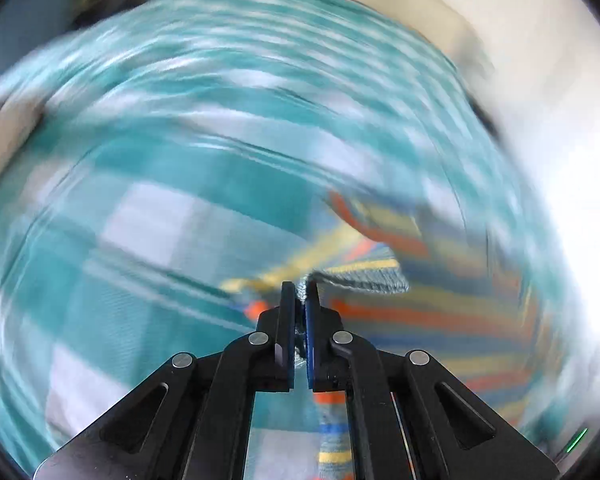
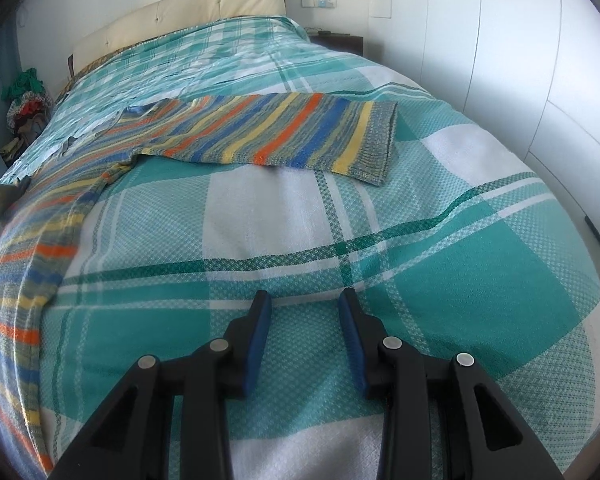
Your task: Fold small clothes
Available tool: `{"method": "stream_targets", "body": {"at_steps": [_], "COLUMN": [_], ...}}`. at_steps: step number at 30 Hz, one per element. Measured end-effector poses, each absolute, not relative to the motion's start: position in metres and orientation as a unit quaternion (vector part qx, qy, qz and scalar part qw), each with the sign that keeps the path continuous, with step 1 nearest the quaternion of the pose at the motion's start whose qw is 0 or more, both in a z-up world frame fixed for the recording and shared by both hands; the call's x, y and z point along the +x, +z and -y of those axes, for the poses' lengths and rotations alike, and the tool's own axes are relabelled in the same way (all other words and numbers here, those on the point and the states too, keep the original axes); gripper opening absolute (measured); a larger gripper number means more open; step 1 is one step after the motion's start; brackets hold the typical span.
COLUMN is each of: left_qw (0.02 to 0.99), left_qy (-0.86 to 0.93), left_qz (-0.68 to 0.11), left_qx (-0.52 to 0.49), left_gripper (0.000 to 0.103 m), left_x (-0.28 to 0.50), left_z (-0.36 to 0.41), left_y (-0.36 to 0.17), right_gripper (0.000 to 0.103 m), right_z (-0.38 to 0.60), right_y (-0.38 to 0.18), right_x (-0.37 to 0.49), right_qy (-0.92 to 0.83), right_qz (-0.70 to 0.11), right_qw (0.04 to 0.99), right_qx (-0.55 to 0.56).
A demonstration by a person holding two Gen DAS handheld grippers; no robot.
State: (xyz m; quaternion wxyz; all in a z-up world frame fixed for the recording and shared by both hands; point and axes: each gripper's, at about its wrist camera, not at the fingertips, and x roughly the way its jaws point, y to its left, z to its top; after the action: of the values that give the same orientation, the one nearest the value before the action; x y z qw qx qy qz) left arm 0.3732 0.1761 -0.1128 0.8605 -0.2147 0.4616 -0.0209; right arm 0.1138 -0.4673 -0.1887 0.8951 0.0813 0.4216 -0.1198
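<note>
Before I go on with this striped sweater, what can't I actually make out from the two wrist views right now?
- Left wrist view: motion blur smears the bedspread and most of the sweater; only the knit edge pinched in the left tool is sharp.
- Right wrist view: the sweater's near sleeve runs off the left edge, so its cuff is cut off.
- Right wrist view: the pile beside the bed is too small to identify.

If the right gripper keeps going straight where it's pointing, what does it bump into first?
Probably the checked bedspread: the right gripper is open, tilted down at bare cloth. The striped sweater lies further up the bed.
</note>
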Motion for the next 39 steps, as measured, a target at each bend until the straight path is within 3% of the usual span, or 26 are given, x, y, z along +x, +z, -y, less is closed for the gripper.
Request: {"method": "stream_targets", "body": {"at_steps": [2, 7, 22, 25, 28, 32, 36, 39], "left_qw": [0.841, 0.818, 0.798, 0.796, 0.794, 0.804, 0.808, 0.809], "left_qy": [0.039, 0.133, 0.169, 0.174, 0.202, 0.16, 0.037, -0.044], "left_qz": [-0.464, -0.477, -0.521, -0.521, -0.51, -0.507, -0.543, -0.553], "left_qx": [-0.276, -0.293, -0.253, -0.256, -0.261, -0.266, -0.225, -0.195], "left_gripper": [0.002, 0.001, 0.001, 0.011, 0.038, 0.039, 0.039, 0.043], "left_x": [0.371, 0.344, 0.336, 0.331, 0.31, 0.267, 0.214, 0.17], "left_z": [-0.23, -0.296, -0.306, -0.313, -0.327, -0.323, -0.271, -0.227], "left_y": [-0.116, -0.132, -0.187, -0.185, -0.178, -0.173, -0.177, -0.178], "right_gripper": [0.036, 0.036, 0.036, 0.036, 0.036, 0.036, 0.037, 0.047], "right_z": [0.467, 0.467, 0.467, 0.466, 0.465, 0.464, 0.465, 0.464], "right_y": [-0.189, -0.189, -0.188, -0.189, -0.189, -0.189, -0.183, -0.165], "right_x": [0.114, 0.114, 0.12, 0.12, 0.119, 0.118, 0.12, 0.113], "right_qy": [-0.12, -0.12, -0.125, -0.125, -0.127, -0.127, -0.126, -0.093], "right_qz": [-0.421, -0.422, -0.433, -0.433, -0.43, -0.428, -0.443, -0.464], "right_qw": [0.895, 0.895, 0.89, 0.89, 0.891, 0.892, 0.885, 0.872], "right_qx": [0.082, 0.083, 0.075, 0.072, 0.07, 0.068, 0.076, 0.125]}}
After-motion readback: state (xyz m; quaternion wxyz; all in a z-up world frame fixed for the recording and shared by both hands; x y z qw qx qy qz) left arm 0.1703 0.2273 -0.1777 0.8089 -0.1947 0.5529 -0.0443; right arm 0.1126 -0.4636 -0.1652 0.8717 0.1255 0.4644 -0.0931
